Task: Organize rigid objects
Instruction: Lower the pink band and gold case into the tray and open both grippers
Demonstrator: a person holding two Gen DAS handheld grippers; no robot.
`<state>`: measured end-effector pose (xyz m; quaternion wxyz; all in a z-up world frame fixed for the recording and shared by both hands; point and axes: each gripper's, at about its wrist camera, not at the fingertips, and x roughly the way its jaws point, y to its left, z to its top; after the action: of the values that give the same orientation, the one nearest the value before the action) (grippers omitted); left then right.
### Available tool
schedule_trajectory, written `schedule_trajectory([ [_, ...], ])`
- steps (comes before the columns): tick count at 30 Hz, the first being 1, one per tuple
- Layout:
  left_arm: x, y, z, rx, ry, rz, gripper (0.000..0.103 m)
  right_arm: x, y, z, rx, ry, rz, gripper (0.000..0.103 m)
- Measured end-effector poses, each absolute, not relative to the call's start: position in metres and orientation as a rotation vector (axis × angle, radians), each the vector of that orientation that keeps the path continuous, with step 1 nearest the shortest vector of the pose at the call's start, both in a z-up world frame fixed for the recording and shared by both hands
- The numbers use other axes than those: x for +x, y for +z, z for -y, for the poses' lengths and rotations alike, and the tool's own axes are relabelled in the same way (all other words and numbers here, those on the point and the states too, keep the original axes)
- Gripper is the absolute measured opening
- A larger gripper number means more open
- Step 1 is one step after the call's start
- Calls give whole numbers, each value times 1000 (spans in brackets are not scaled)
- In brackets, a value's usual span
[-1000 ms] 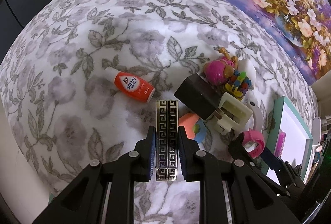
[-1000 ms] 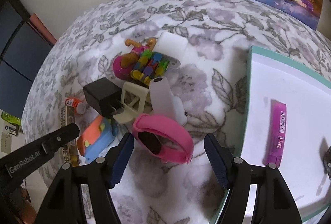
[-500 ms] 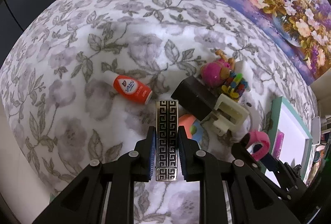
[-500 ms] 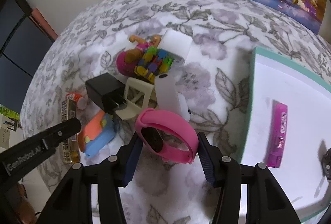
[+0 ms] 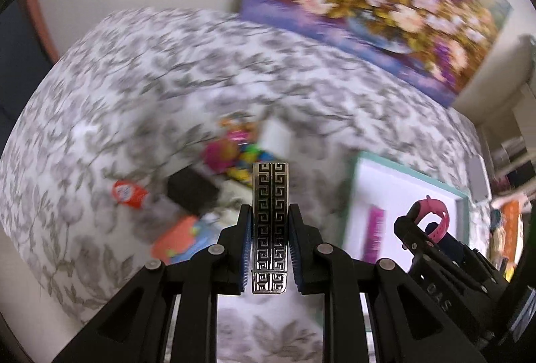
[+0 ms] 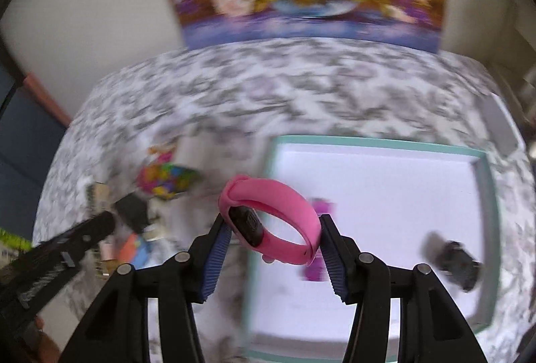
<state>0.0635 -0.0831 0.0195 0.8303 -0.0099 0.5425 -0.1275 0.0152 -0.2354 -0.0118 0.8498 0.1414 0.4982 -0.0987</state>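
Observation:
My left gripper [image 5: 269,229] is shut on a flat black-and-silver key-pattern bar [image 5: 270,215], held in the air above the floral cloth. My right gripper [image 6: 271,239] is shut on a pink wristband [image 6: 278,222], lifted over the left edge of the teal-rimmed white tray [image 6: 368,141]. The wristband [image 5: 432,219] and right gripper also show in the left wrist view, over the tray [image 5: 405,168]. A magenta stick [image 6: 318,269] and a small black object [image 6: 455,262] lie in the tray.
A pile lies left of the tray: black charger [image 5: 192,192], orange bottle [image 5: 129,193], orange-blue toy [image 5: 177,237], colourful toys [image 5: 234,152], a white block [image 5: 276,136]. A flower painting [image 5: 368,4] leans on the wall behind. Both views are motion-blurred.
My right gripper closed on the pink wristband and lifted it rightward over the tray. My left gripper rose and swung right with the patterned bar still in it.

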Motion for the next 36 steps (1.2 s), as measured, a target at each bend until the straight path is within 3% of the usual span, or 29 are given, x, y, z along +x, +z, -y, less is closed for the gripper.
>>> schedule_trajectory([
  [16,30,-13,238,174,-523,-1160,21,-40,-15,388,498,-496,-1022,56],
  [36,19,-45,253,227,-523,-1220,22,-41,-43,394,498,-480,-1077,58],
])
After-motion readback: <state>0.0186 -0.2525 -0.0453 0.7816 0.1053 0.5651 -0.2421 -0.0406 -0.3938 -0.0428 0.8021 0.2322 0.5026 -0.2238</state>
